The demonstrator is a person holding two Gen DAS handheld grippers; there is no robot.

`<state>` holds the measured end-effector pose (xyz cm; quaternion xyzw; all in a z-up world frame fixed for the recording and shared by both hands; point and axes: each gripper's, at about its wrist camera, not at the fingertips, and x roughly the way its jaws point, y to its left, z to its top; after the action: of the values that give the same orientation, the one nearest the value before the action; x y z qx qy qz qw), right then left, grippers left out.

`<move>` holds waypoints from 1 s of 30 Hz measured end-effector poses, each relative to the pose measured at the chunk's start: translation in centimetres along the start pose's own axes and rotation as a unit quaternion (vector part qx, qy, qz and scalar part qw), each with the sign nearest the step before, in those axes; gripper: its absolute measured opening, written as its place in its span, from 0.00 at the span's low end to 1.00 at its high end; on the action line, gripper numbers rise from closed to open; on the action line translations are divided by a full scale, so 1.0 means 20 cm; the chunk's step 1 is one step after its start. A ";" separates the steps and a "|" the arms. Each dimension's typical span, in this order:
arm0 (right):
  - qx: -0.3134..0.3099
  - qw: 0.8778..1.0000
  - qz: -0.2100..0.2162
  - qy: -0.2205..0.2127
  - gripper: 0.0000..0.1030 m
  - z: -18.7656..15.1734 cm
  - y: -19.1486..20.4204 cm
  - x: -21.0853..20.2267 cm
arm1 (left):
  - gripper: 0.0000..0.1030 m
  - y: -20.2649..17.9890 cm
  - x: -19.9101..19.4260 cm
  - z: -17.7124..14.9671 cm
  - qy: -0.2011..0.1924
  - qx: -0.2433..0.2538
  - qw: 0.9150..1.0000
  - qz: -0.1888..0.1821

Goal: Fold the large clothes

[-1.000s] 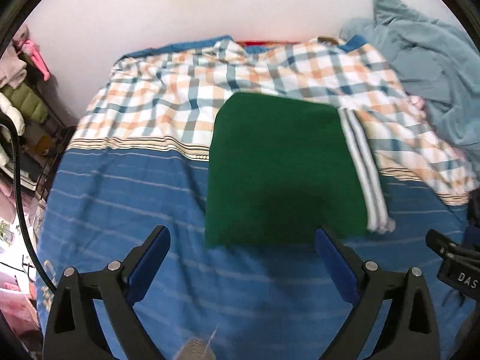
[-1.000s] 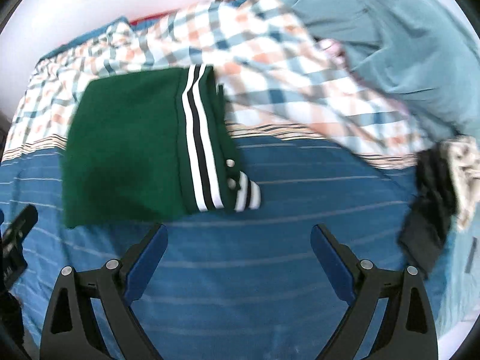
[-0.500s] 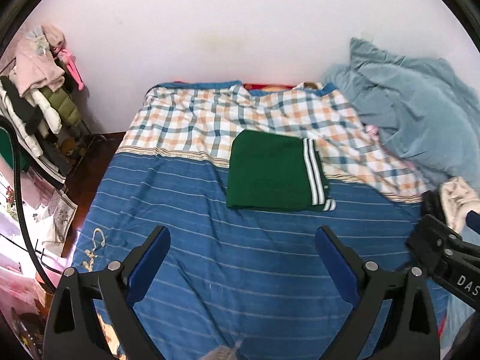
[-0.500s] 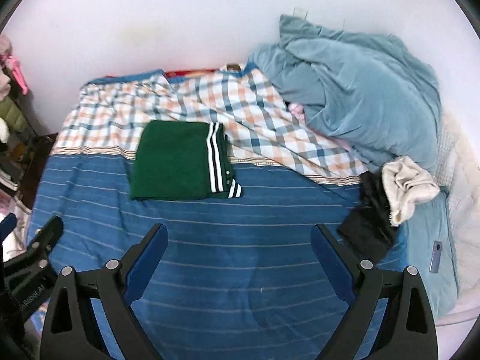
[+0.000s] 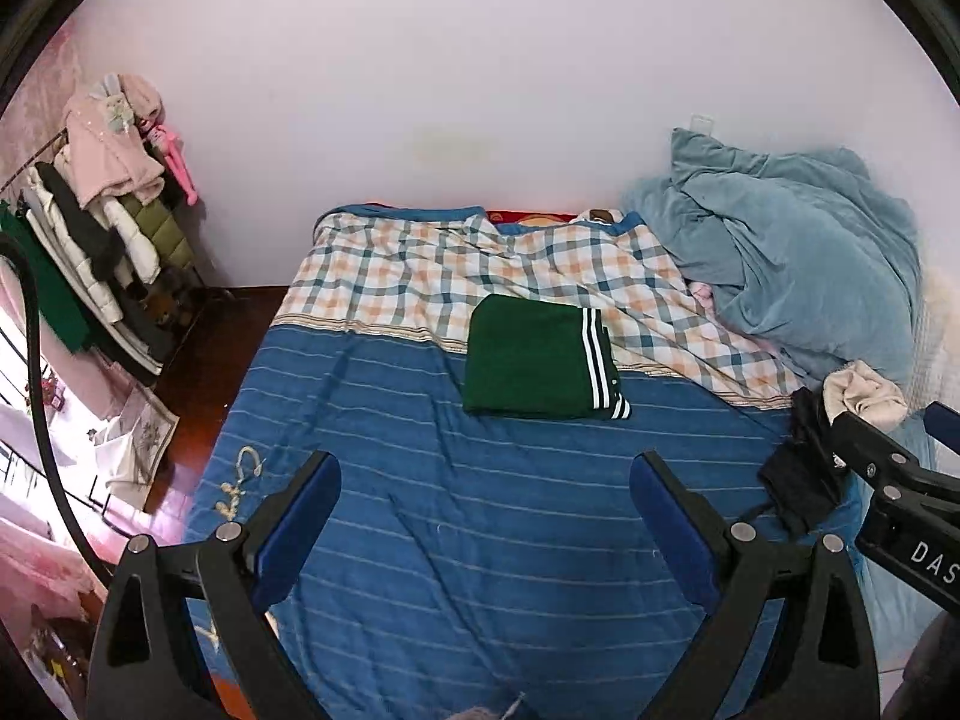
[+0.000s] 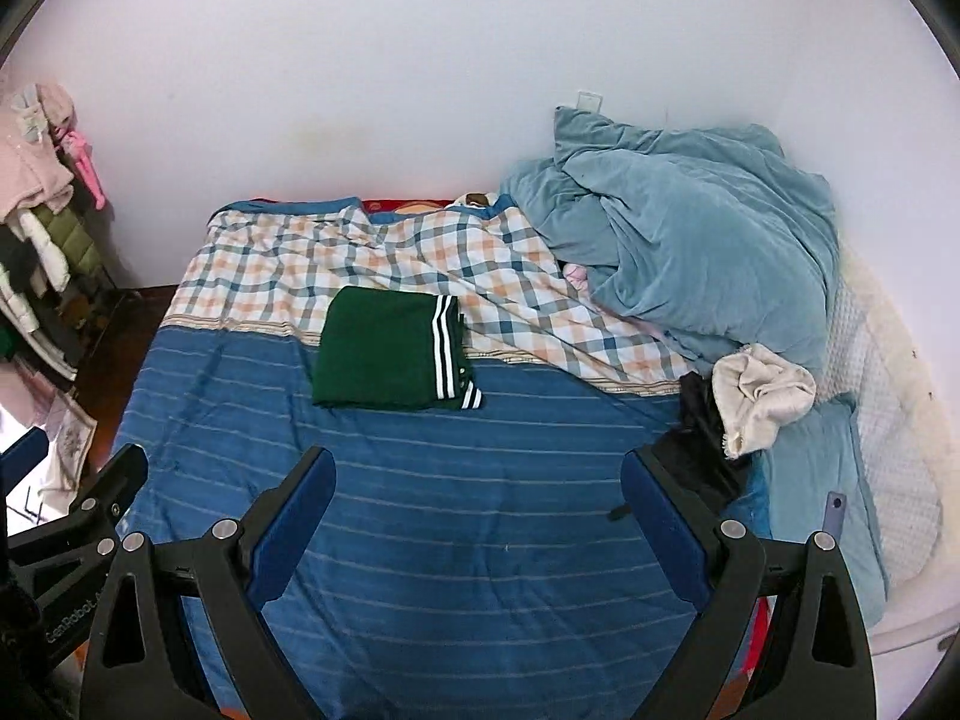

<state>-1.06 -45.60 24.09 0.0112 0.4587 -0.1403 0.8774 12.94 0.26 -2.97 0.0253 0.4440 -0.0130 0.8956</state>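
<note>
1. Left wrist view: we see our left gripper (image 5: 485,498) with its jaws spread wide and nothing between them, held above the blue striped bedcover (image 5: 480,540).
2. The folded green garment (image 5: 528,357) lies flat further up the bed, straddling the seam between the blue cover and the checked sheet (image 5: 420,264). Its white-striped black band (image 5: 594,354) faces right.
3. A rumpled teal blanket (image 5: 798,276) fills the far right corner. Below it a cream cloth (image 5: 864,399) sits on a dark garment (image 5: 804,468), and the right gripper's black frame cuts across both, so we cannot make out their shapes.
4. A rack of clothes (image 5: 102,228) at the left edge is warped by the lens; a black cable (image 5: 36,390) crosses in front of it.
5. Right wrist view: we see our right gripper (image 6: 477,495) equally wide apart and empty, well short of the green garment (image 6: 378,360).
6. The cream cloth (image 6: 759,399) shows fully here, while the dark garment (image 6: 702,438) stays partly hidden behind the right finger (image 6: 660,534).
7. A small purple object (image 6: 834,513) lies on a pale blue patch; we cannot tell what it is.
8. The left gripper's frame enters at the lower left, its tips out of frame.
</note>
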 end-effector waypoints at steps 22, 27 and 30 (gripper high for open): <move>-0.007 1.000 0.012 -0.022 0.95 -0.01 -0.11 -0.37 | 0.96 0.05 -0.26 -0.01 -0.031 -0.021 0.999 0.011; -0.009 1.000 0.013 -0.023 0.95 0.00 -0.11 -0.36 | 0.97 0.05 -0.27 0.00 -0.035 -0.017 0.999 0.011; -0.011 1.000 0.012 -0.022 0.95 0.01 -0.11 -0.35 | 0.97 0.04 -0.28 0.00 -0.035 -0.015 0.999 0.010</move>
<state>-5.20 -46.06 30.12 0.0043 0.4405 -0.1253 0.8890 9.64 1.00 1.49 0.0159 0.4121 0.0012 0.9110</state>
